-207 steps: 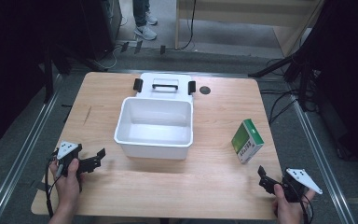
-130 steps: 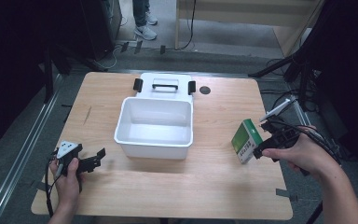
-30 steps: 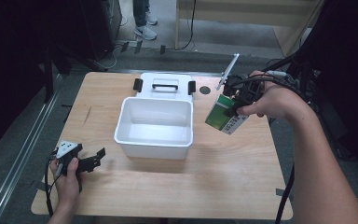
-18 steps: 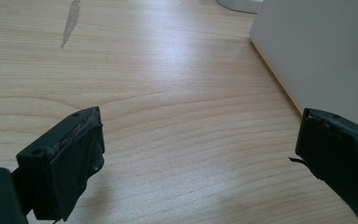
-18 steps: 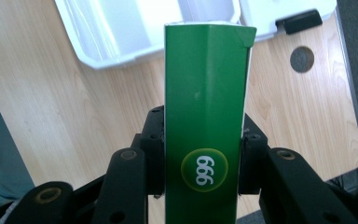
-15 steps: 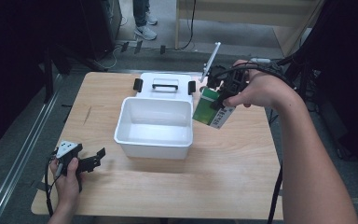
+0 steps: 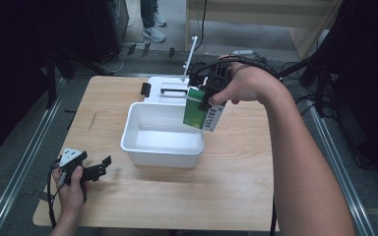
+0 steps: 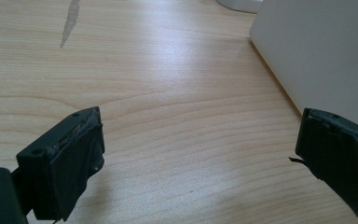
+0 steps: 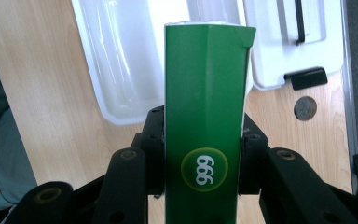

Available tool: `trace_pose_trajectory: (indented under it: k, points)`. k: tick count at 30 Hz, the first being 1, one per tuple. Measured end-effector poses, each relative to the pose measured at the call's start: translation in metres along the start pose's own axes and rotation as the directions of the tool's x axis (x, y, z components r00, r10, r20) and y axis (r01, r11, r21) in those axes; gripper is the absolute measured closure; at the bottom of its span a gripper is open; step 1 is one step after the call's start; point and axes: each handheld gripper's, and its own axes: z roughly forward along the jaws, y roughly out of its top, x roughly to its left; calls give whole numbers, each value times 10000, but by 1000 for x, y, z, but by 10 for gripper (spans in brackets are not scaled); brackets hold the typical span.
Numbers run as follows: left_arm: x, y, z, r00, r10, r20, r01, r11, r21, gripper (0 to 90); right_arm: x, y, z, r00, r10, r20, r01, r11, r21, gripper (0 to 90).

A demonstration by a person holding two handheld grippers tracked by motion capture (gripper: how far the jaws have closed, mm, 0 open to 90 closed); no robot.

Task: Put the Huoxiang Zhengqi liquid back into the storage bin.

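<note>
A green and white carton [image 7: 201, 112] hangs in the air over the right rim of the white bin [image 7: 139, 146], with my right gripper [image 7: 207, 98] shut on it. In the right gripper view the carton [image 9: 204, 121] stands between both jaws, a "999" badge on its face, and the bin [image 9: 98, 60] lies below it. My left gripper [image 7: 98, 168] rests low at the table's front left, open, with nothing between its jaws; in the left gripper view the left gripper [image 8: 200, 154] faces bare wood beside the bin's wall [image 8: 321, 51].
The bin's white lid [image 7: 163, 89] with a black handle and clips lies behind the bin; the lid [image 9: 284, 37] also shows in the right gripper view. A round dark disc [image 9: 305, 108] sits in the tabletop near it. Metal rails run along both table sides.
My right gripper has carried the carton left and a little farther back, from beside the bin to over its right rim. The left gripper has stayed where it was.
</note>
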Motion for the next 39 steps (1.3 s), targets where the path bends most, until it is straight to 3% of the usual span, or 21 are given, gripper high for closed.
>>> trace_pose_trajectory:
  k: [6,14,28,35,39]
  points:
    - [0,0,0,10000,7,-2,-7,10000,17,21,2,18,4,9992,-347,-178,345,9994,-82,643]
    - [0,0,0,10000,-2,3,2,10000,13,21,4,31,23,9960,-823,-356,820,9966,-108,643]
    - [0,0,0,10000,-43,-4,43,10000,-34,21,5,27,53,9927,-1057,-581,1058,9944,-12,642]
    - [1,0,0,10000,-2,18,2,10000,37,21,7,21,75,9801,-1915,-519,1913,9815,-92,641]
    - [1,0,0,10000,-3,19,3,10000,36,21,9,21,87,9770,-2052,-578,2056,9786,-7,640]
